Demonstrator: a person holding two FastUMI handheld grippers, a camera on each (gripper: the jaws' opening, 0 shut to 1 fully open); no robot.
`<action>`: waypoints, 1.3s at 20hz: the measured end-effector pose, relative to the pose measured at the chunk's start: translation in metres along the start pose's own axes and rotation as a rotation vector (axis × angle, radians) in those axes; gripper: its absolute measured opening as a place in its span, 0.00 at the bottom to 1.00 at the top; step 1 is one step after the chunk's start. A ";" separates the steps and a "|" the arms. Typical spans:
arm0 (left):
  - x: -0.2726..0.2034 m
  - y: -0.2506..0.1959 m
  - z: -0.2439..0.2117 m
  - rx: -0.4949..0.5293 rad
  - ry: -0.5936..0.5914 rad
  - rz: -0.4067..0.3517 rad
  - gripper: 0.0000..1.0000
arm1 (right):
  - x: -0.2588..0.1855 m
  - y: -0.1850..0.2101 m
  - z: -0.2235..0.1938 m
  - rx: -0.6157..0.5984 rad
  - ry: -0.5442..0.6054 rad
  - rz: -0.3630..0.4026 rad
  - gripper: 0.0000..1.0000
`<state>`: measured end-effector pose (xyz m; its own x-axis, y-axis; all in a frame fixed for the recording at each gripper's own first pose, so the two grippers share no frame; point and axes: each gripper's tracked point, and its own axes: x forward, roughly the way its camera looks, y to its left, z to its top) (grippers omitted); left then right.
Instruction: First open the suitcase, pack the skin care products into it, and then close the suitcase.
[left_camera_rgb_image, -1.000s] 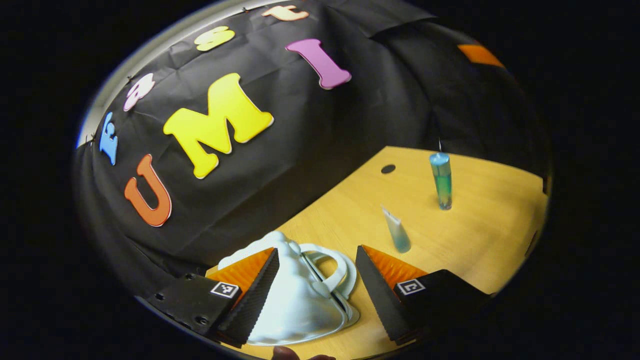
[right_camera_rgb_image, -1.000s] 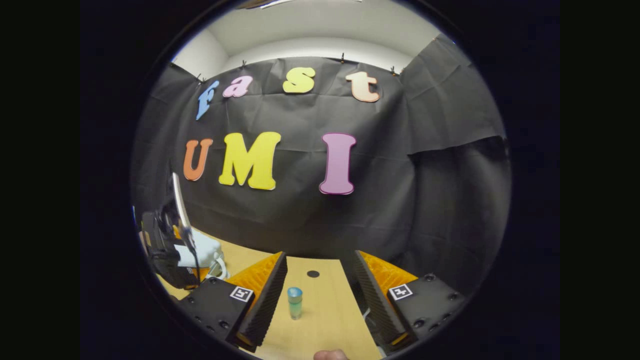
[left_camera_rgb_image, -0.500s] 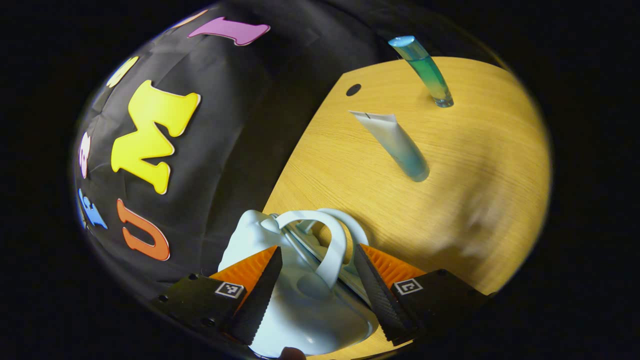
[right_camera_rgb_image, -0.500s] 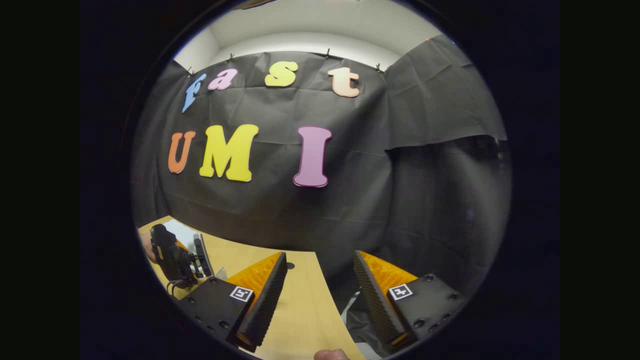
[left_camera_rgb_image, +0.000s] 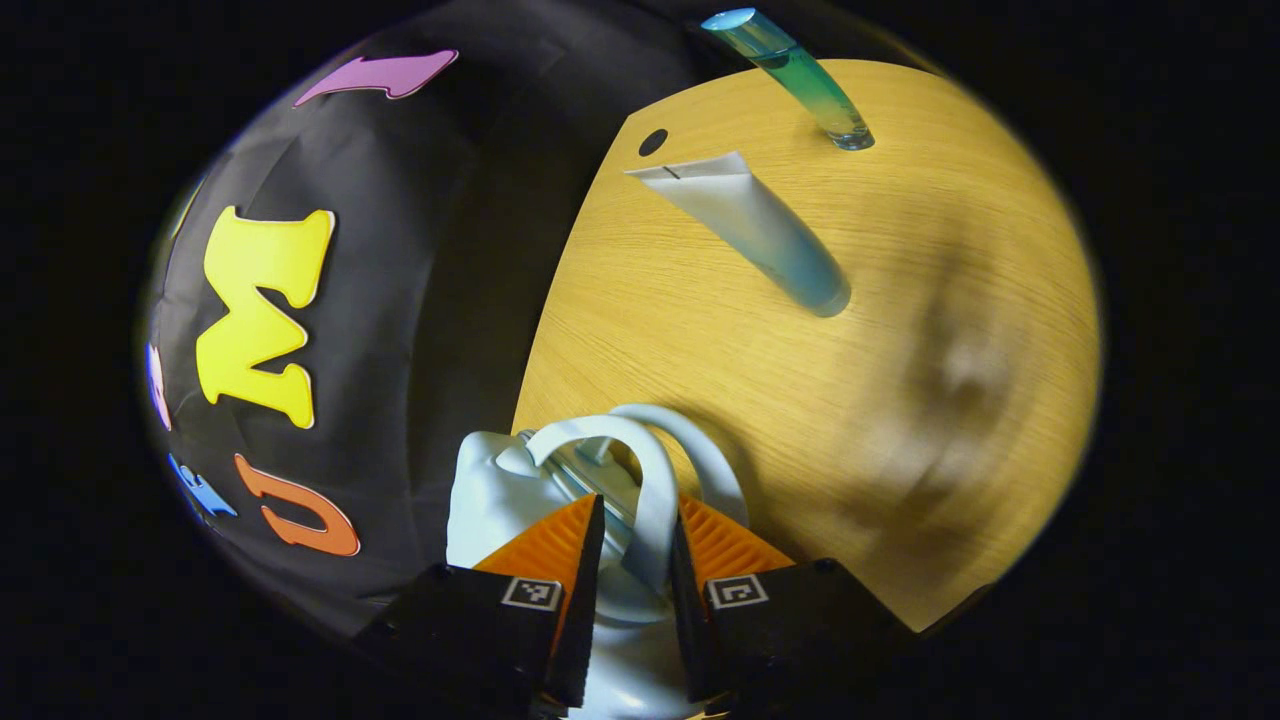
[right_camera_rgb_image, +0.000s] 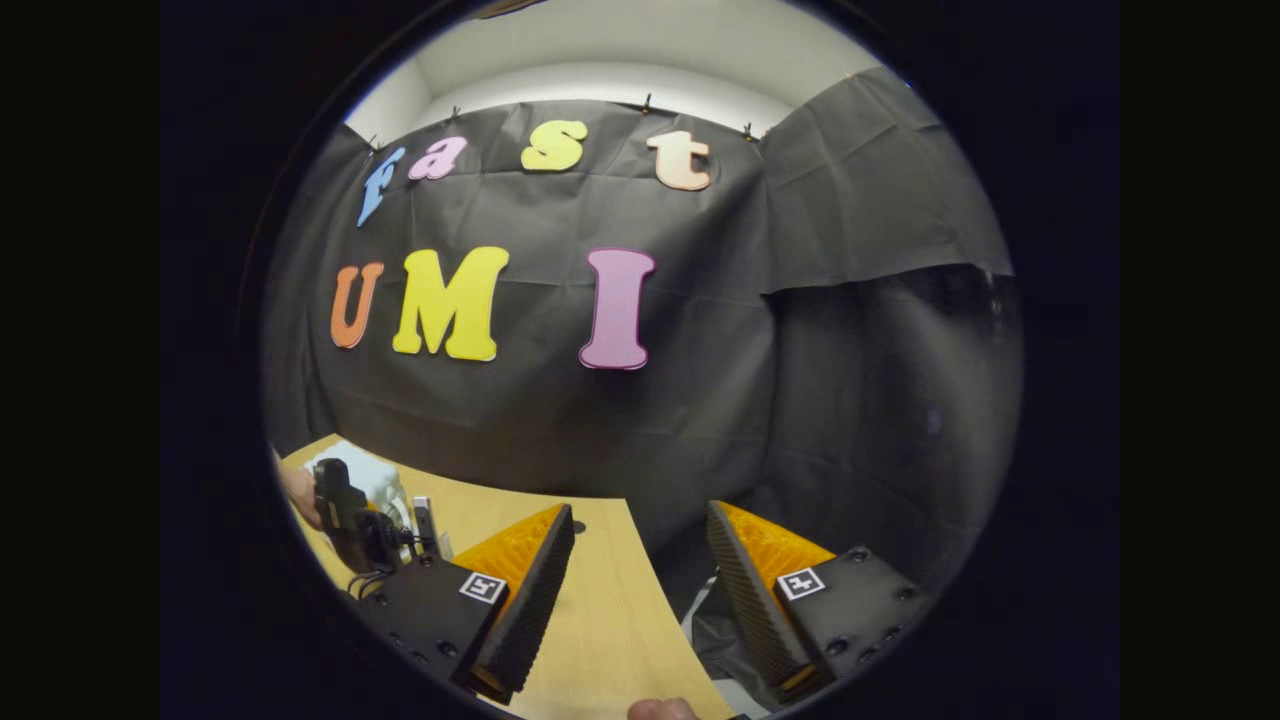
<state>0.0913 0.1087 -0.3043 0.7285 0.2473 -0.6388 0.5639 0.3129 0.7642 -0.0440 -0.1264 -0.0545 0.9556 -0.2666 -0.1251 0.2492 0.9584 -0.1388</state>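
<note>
On handle (left_camera_rgb_image: 655, 500): L gripper (left_camera_rgb_image: 636, 560) clamped.

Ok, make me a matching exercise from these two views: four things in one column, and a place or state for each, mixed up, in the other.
Things:
1. suitcase handle
2. white tube
3. green bottle
4. right hand-held gripper

Places or states:
A. open, holding nothing, over the table edge
B. between the left hand-held gripper's fingers
C. standing on the table, farthest from the suitcase
D. on the table between the suitcase and the bottle

Pairs: 1-B, 2-D, 3-C, 4-A
</note>
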 end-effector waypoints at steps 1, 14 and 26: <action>-0.002 0.000 0.001 -0.005 -0.003 0.002 0.34 | -0.002 0.000 -0.001 0.000 0.000 -0.001 0.80; -0.091 0.143 -0.050 -0.307 -0.102 0.207 0.03 | -0.013 0.049 0.018 0.011 -0.045 0.072 0.80; -0.092 0.265 -0.308 -0.880 -0.128 0.420 0.03 | -0.001 0.128 0.030 -0.028 0.014 0.173 0.80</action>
<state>0.0540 0.4512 -0.0708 0.8692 0.4101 -0.2762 -0.2039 0.8062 0.5554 -0.0080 -0.0003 -0.0428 0.9816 -0.0997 -0.1630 0.0768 0.9870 -0.1410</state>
